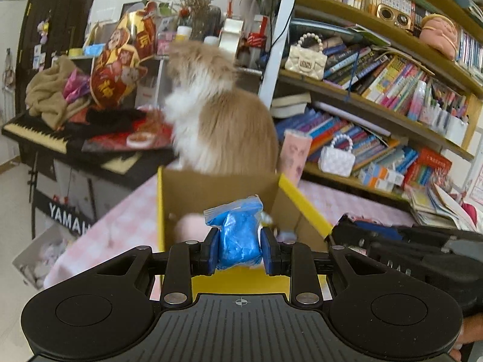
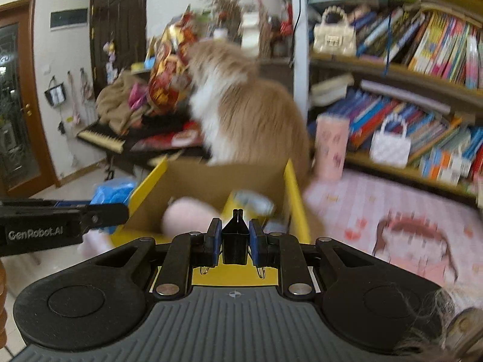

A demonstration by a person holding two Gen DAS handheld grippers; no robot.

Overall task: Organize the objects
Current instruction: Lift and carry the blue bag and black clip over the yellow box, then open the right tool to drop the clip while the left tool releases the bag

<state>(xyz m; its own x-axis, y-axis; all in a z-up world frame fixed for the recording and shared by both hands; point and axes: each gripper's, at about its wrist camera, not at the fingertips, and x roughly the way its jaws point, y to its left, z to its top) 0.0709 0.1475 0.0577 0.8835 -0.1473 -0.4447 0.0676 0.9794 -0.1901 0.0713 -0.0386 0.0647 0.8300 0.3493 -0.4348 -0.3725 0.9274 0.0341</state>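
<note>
My left gripper (image 1: pixel 239 249) is shut on a clear zip bag of blue plastic (image 1: pixel 238 235), held above the near rim of an open cardboard box with yellow flaps (image 1: pixel 211 190). My right gripper (image 2: pixel 235 242) is shut on a black binder clip (image 2: pixel 235 241), also over the near edge of the box (image 2: pixel 226 178). Inside the box lie a pink soft thing (image 2: pixel 184 214) and a small packet (image 2: pixel 252 200). From the right wrist view the left gripper (image 2: pixel 60 220) with its blue bag (image 2: pixel 113 191) shows at the left.
A fluffy tan and white cat (image 1: pixel 223 111) sits right behind the box. The box stands on a pink checked cloth (image 2: pixel 377 205). Bookshelves (image 1: pixel 392 90) fill the right, a cluttered keyboard piano (image 1: pixel 36 132) the left. A pink cup (image 1: pixel 294 157) stands beside the cat.
</note>
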